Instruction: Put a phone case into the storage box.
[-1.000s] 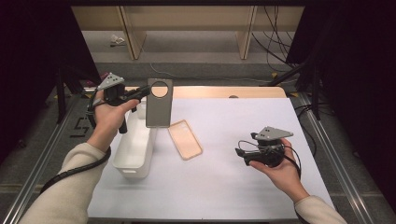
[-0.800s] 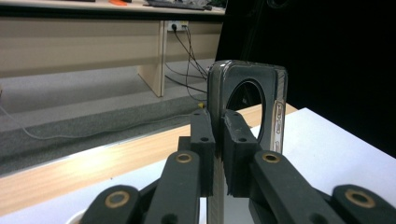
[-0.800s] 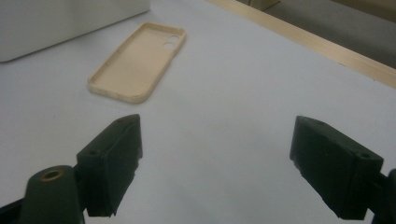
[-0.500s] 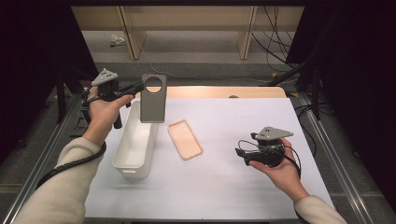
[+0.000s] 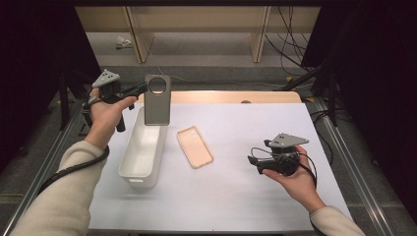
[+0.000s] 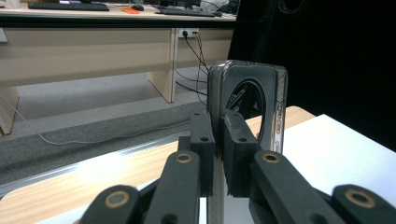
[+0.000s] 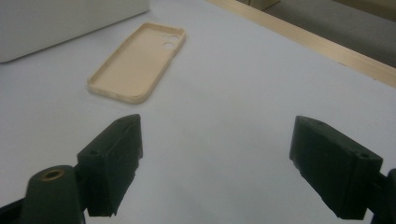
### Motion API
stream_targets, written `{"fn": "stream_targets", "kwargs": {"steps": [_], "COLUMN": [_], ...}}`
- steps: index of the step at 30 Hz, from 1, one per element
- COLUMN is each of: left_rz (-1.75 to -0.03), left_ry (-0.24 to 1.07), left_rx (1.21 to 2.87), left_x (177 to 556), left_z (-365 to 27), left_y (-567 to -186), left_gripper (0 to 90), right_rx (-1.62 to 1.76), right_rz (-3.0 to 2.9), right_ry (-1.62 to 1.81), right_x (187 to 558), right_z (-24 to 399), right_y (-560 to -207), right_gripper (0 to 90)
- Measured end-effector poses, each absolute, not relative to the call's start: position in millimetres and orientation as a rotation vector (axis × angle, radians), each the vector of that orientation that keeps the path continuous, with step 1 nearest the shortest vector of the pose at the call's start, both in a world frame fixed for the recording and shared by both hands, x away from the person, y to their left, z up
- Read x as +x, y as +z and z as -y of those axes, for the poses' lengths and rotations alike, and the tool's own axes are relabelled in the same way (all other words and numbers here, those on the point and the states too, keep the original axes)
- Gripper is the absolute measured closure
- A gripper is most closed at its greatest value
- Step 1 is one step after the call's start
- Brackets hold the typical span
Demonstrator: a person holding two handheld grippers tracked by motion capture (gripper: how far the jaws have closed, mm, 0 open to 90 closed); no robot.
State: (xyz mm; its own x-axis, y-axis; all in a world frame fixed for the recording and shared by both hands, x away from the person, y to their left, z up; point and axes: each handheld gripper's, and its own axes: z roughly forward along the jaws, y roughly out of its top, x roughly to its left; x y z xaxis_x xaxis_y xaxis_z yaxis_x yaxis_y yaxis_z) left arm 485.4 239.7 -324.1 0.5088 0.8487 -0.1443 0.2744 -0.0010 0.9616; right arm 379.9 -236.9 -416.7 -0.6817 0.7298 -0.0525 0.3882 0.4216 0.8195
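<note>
Two sets of tongs work over a white-topped table [image 5: 236, 196], one in each of a person's hands. The left tongs [image 5: 140, 89] are raised above the far end of a white bin [image 5: 143, 152], the forearm angling up from the near left corner, wrist cocked, jaws pointing toward the table's middle. They are clenched on the edge of a grey phone case [image 5: 157, 100], which hangs upright in the air, its round camera cutout uppermost; in the left gripper view the pads pinch the grey phone case [image 6: 247, 107] edge-on. The right tongs [image 5: 253, 161] rest low, well to the right of the bin, cradled in an upturned palm, jaws standing wide with nothing between them. A beige phone case [image 5: 194, 146] lies flat, hollow side up, just right of the bin; in the right gripper view the beige phone case [image 7: 137, 60] lies ahead of the spread jaws. Compared with a second ago, the grey case has shifted from the bin's right side to above its far end, while the right hand has stayed put.
</note>
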Motion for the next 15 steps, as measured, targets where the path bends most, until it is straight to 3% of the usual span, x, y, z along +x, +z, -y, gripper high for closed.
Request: {"fn": "stream_targets", "kwargs": {"steps": [15], "left_rz": [-1.02], "left_ry": [0.623], "left_rx": [1.553], "left_x": [498.5], "left_z": [-249.9], "left_y": [-327.1], "left_gripper": [83.5], "right_rx": [0.952], "right_rz": [-2.281], "right_ry": [1.153], "right_x": [380.0], "right_z": [236.6], "right_y": [-416.8], "right_gripper": [18.1]}}
